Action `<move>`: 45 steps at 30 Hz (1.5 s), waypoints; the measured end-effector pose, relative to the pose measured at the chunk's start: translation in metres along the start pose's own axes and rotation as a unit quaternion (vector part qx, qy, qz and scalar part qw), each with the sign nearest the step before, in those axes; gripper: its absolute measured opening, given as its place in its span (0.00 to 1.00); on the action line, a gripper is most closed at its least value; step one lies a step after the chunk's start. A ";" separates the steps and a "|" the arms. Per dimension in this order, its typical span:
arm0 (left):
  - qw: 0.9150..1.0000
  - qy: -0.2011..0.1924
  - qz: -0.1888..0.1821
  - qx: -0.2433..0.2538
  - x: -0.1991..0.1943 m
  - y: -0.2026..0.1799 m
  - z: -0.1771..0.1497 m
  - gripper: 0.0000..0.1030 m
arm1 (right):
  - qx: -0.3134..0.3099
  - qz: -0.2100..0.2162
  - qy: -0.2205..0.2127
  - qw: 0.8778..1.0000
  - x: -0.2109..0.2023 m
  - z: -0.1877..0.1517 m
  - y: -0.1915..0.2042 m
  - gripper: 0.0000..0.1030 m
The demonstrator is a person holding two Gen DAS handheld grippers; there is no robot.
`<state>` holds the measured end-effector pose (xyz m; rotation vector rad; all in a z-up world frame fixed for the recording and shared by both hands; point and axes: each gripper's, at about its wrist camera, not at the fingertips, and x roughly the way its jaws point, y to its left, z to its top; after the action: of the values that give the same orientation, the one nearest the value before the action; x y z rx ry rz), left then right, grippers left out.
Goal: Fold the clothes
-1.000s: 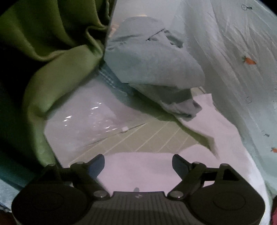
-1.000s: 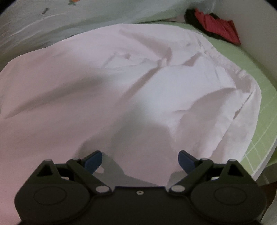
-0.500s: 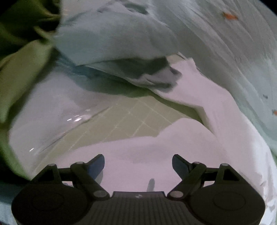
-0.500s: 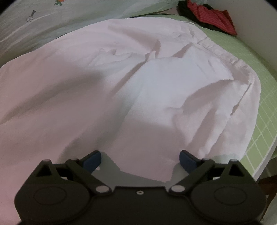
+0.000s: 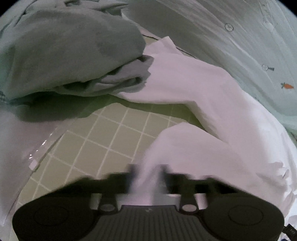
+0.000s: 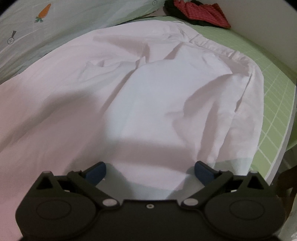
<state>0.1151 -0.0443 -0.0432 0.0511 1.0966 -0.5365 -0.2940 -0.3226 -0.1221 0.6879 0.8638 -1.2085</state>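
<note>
A white shirt (image 6: 157, 96) lies spread on the green grid mat (image 6: 274, 103). In the left wrist view its sleeve and edge (image 5: 213, 118) run across the right side. My left gripper (image 5: 147, 173) is blurred and its jaws stand close together with a fold of the white shirt between them. My right gripper (image 6: 150, 171) is open just above the shirt's near edge, with white cloth lying between its blue pads (image 6: 96, 171).
A grey-blue garment (image 5: 74, 50) is heaped at the upper left in the left wrist view. A pale sheet with carrot prints (image 5: 259, 55) lies behind; it also shows in the right wrist view (image 6: 55, 24). A red and black cloth (image 6: 200, 13) sits at the far mat corner.
My left gripper has gone from wide open to closed on the white shirt's edge and moved forward. My right gripper stayed open and moved closer over the shirt.
</note>
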 end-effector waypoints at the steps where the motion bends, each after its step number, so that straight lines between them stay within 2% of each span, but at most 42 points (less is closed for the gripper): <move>1: 1.000 -0.008 0.009 0.005 -0.003 -0.004 -0.001 0.03 | -0.004 0.001 0.000 1.000 0.000 0.001 -0.002 0.99; 4: 0.999 -0.037 0.011 0.020 -0.023 -0.019 -0.010 0.02 | -0.019 0.004 -0.004 1.000 -0.002 0.005 -0.010 0.99; 7: 0.998 -0.043 0.005 0.037 -0.043 -0.046 -0.030 0.02 | -0.039 0.013 -0.010 0.999 -0.002 0.013 -0.022 0.99; 10: 0.997 -0.050 0.018 0.054 -0.051 -0.073 -0.057 0.02 | -0.065 0.027 -0.012 0.997 0.001 0.024 -0.033 0.99; 14: 0.998 -0.034 0.028 0.035 -0.046 -0.099 -0.095 0.02 | -0.112 0.056 -0.014 0.992 0.006 0.035 -0.045 0.99; 18: 0.999 -0.013 0.029 0.016 -0.035 -0.113 -0.126 0.03 | -0.174 0.082 -0.023 0.981 0.008 0.039 -0.051 0.99; 21: 1.000 0.003 0.029 0.001 -0.027 -0.123 -0.149 0.07 | -0.210 0.092 -0.021 0.973 0.011 0.038 -0.057 0.99; 23: 0.999 0.002 0.038 0.018 -0.030 -0.131 -0.155 0.08 | -0.220 0.098 -0.021 0.970 0.011 0.038 -0.059 0.99; 26: 0.998 -0.031 0.031 0.034 -0.051 -0.137 -0.150 0.08 | -0.225 0.105 -0.024 0.968 0.008 0.039 -0.062 0.99; 29: 0.995 -0.077 0.051 0.030 -0.079 -0.123 -0.127 0.09 | -0.208 0.102 -0.020 0.973 0.010 0.041 -0.060 0.99; 31: 0.993 -0.100 0.061 0.009 -0.090 -0.101 -0.107 0.14 | -0.190 0.099 -0.020 0.977 0.010 0.040 -0.057 0.99; 35: 0.988 -0.116 0.104 -0.022 -0.095 -0.040 -0.066 0.19 | -0.159 0.081 -0.018 0.984 0.009 0.033 -0.045 0.99; 37: 0.988 -0.107 0.107 -0.025 -0.089 -0.012 -0.046 0.35 | -0.139 0.072 -0.020 0.987 0.005 0.026 -0.038 0.99; 39: 0.991 -0.092 0.095 -0.021 -0.077 0.010 -0.030 0.45 | -0.116 0.061 -0.021 0.991 0.000 0.017 -0.032 0.99; 42: 0.994 -0.079 0.070 -0.001 -0.061 0.027 -0.015 0.45 | -0.084 0.041 -0.026 0.995 -0.008 0.001 -0.022 0.99; 45: 0.996 -0.061 0.063 0.009 -0.039 0.039 0.004 0.45 | -0.059 0.028 -0.031 0.997 -0.016 -0.014 -0.015 0.99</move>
<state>0.1216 0.0038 -0.0164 0.1008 0.9623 -0.4298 -0.3130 -0.3059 -0.1154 0.5721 0.8515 -1.1143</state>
